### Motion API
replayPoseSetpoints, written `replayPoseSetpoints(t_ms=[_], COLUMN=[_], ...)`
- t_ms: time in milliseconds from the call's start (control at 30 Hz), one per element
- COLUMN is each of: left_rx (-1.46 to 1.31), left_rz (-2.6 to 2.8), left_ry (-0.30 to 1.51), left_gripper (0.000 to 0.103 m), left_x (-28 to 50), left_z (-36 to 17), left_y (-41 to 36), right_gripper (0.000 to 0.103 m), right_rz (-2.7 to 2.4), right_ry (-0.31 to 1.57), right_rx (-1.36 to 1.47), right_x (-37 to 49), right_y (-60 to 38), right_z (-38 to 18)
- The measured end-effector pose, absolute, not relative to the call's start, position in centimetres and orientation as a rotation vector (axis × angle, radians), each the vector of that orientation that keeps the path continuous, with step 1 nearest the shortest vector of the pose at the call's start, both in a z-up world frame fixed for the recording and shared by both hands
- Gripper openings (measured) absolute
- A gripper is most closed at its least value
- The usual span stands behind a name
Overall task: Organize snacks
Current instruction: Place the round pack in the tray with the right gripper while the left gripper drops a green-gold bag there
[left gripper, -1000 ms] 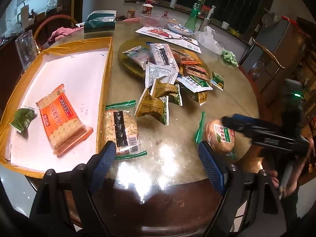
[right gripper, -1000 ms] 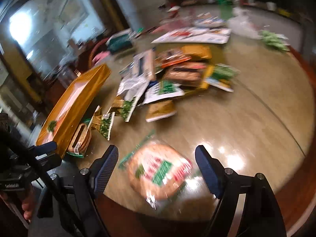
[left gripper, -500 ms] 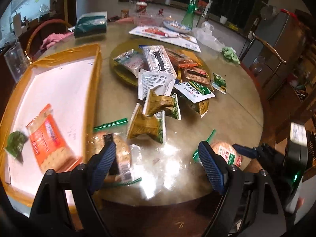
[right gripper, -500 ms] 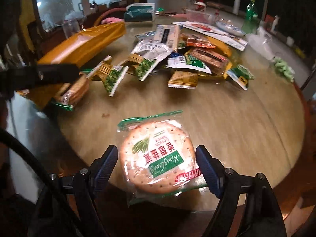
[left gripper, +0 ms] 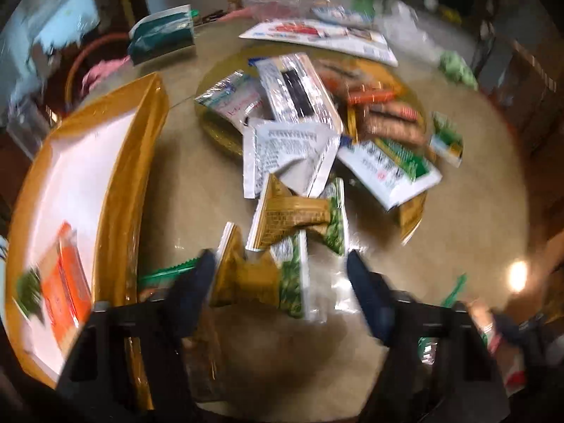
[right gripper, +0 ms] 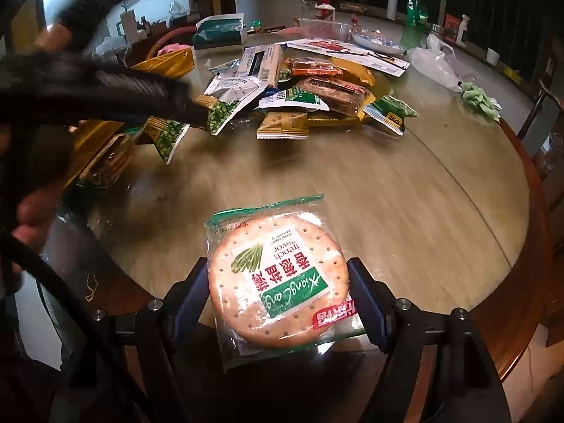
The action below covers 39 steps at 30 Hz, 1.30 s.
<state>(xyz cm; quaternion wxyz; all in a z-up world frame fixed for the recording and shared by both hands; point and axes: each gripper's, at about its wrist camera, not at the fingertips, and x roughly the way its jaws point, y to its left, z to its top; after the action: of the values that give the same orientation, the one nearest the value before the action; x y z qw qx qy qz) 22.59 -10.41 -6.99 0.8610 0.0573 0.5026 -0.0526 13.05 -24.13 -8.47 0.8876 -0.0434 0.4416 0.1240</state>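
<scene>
In the left wrist view, my left gripper (left gripper: 278,292) hangs over a brown-and-green snack packet (left gripper: 261,278) that lies between its closing jaws. The left pad is at the packet's edge and the right pad stands clear. A yellow-rimmed tray (left gripper: 141,162) to the left holds an orange cracker pack (left gripper: 63,282). In the right wrist view, my right gripper (right gripper: 278,299) straddles a round cracker packet (right gripper: 275,282) near the table's front edge. Its jaws are closing, with the pads right at the wrapper's sides. The left gripper (right gripper: 190,112) reaches in from the left.
A heap of snack packets (right gripper: 310,95) lies on a gold plate (left gripper: 218,134) mid-table. Behind it are a tissue box (right gripper: 218,31), a flyer (right gripper: 338,49), a green bottle (right gripper: 417,10), a plastic bag (right gripper: 437,63) and a green cloth (right gripper: 479,98). The table rim (right gripper: 525,246) curves on the right.
My left gripper moved away from the tray to over the brown-and-green packet, and its jaws narrowed. My right gripper came down around the round cracker packet and narrowed slightly.
</scene>
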Motion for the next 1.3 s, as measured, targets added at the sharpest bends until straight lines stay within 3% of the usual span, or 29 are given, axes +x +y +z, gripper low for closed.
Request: replayPoseSetpoints(t_ms=[33,233,767,1100,1300], left_rx=[0.134,0.101,-0.062,-0.226,-0.191], left_rz=[-0.107,-0.187,-0.306,-0.216,0.028], left_ry=[1.055,1.039,0.991,0.822,0.836], left_gripper=[0.05,0.04,0.04,0.04,0.04], left_x=[22.5,20.7,15.2,10.8,11.8], left_z=[-7.2,-7.1,-4.9,0.4,-1.0], left_y=[-10.4,-10.1,-8.8,1.0,8.4], right_gripper=[0.076,0.076,0.076,0.076,0.076], right_rz=[0.258,0.279,0.248,0.407,0.518], right_ry=[0.917,0.899,0.9,0.784,0.814], right_rx=[-0.085,-0.053,0.072,0.12,0.112], right_x=[13.1,12.8,12.7,13.4,15.4], right_y=[-24.3,-24.9,-26.6,-20.9,-15.8], right_z=[-8.5,-8.6,-7.7,-2.0,-1.6])
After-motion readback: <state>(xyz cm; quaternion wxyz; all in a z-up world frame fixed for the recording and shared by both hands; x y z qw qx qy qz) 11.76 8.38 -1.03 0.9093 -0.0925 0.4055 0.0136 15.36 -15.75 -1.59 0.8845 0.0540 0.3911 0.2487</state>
